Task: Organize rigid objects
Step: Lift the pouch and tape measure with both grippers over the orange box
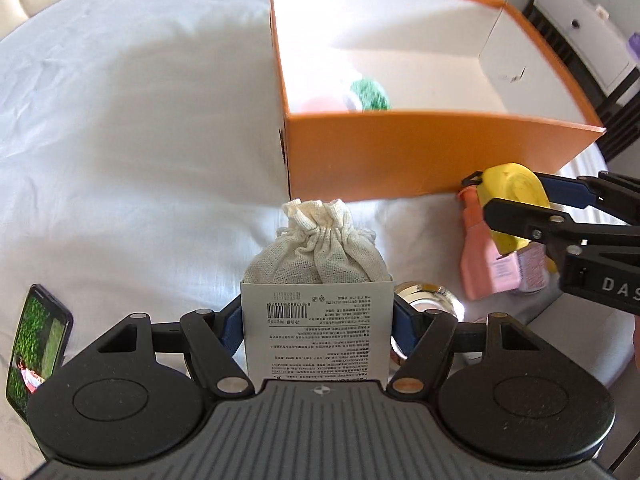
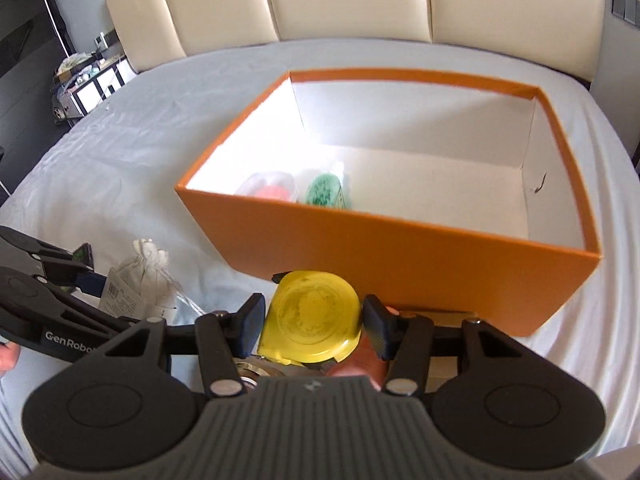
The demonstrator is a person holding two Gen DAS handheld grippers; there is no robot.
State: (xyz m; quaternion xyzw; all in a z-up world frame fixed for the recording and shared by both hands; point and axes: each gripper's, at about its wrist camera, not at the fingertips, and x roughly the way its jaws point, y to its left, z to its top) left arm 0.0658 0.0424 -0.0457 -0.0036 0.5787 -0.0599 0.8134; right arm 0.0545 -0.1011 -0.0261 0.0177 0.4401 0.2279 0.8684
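My left gripper (image 1: 318, 322) is shut on a cloth drawstring pouch (image 1: 320, 248) with a white printed label sleeve (image 1: 316, 336), held above the bed. My right gripper (image 2: 314, 320) is shut on a yellow tape measure (image 2: 314, 316); it also shows in the left wrist view (image 1: 514, 204). An open orange box (image 2: 400, 256) with a white inside stands just beyond both grippers and holds a pink item (image 2: 272, 190) and a green item (image 2: 322, 190). The box also shows in the left wrist view (image 1: 420, 152).
A pink bottle (image 1: 482, 256), a small pink can (image 1: 530, 272) and a shiny round tin (image 1: 430, 300) lie on the white sheet (image 1: 140, 140) near the box. A phone (image 1: 38, 340) stands at the left. A padded headboard (image 2: 360, 4) is behind.
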